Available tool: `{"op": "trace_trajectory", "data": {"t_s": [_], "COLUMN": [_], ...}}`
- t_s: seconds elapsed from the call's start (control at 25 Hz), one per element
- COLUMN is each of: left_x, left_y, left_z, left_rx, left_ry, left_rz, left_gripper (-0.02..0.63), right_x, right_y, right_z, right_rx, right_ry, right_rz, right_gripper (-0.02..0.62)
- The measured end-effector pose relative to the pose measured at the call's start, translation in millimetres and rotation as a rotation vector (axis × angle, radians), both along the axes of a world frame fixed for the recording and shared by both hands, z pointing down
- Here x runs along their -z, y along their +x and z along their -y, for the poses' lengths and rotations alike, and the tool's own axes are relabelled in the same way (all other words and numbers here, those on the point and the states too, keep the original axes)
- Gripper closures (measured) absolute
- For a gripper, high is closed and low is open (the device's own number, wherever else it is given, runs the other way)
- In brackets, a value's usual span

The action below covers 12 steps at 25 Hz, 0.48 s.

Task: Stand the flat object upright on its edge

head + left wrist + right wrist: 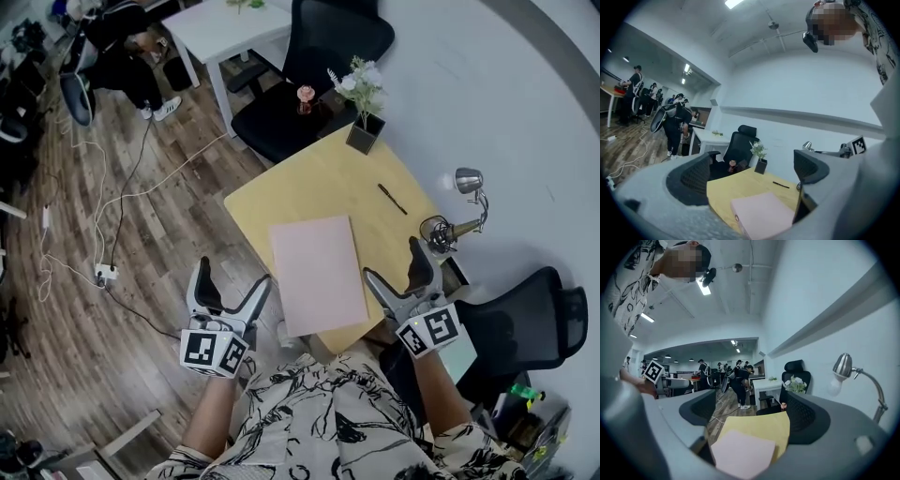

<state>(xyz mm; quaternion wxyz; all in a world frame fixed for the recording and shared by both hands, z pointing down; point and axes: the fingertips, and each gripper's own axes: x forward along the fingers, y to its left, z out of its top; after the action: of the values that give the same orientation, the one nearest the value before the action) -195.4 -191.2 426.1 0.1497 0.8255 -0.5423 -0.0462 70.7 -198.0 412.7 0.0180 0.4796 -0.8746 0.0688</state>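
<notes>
Head view: the flat pink object (317, 274) lies flat at the near edge of the yellow bench (309, 183), with the left tongs (232, 277) and right tongs (394, 262) flanking it, not touching. Left gripper view: jaws released, empty. Right gripper view: likewise spread, nothing gripped. Approach step; next, I judge, pinch one edge and tip it up

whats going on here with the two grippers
A person holds a gripper in each hand by the near edge of the yellow table. The pink folder lies flat on it, untouched. The left gripper and right gripper flank its near end, both with jaws apart and empty. It is not yet stood on edge.
</notes>
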Motion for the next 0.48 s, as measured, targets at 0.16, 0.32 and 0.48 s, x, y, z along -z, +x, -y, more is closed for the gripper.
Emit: {"op": "trace_trajectory", "data": {"t_s": [0.16, 0.32, 0.48], "left_x": [-32, -69, -112], "left_y": [10, 15, 24], "left_z": [7, 11, 30], "left_rx": [0.011, -0.005, -0.016], "left_ry": [-0.068, -0.165, -0.239], "left_rz": [0.004, -0.012, -0.002], "left_gripper": [0.057, 0.057, 0.057], "right_x": [-35, -82, -139], "right_y": [7, 11, 22], "right_z": [17, 29, 45], "right_rx": [0.001, -0.008, -0.021], "right_ry": [-0.077, -0.166, -0.271], "right_rz": [-0.004, -0.033, -0.050], "right_gripper": [0.123, 0.120, 0.115]}}
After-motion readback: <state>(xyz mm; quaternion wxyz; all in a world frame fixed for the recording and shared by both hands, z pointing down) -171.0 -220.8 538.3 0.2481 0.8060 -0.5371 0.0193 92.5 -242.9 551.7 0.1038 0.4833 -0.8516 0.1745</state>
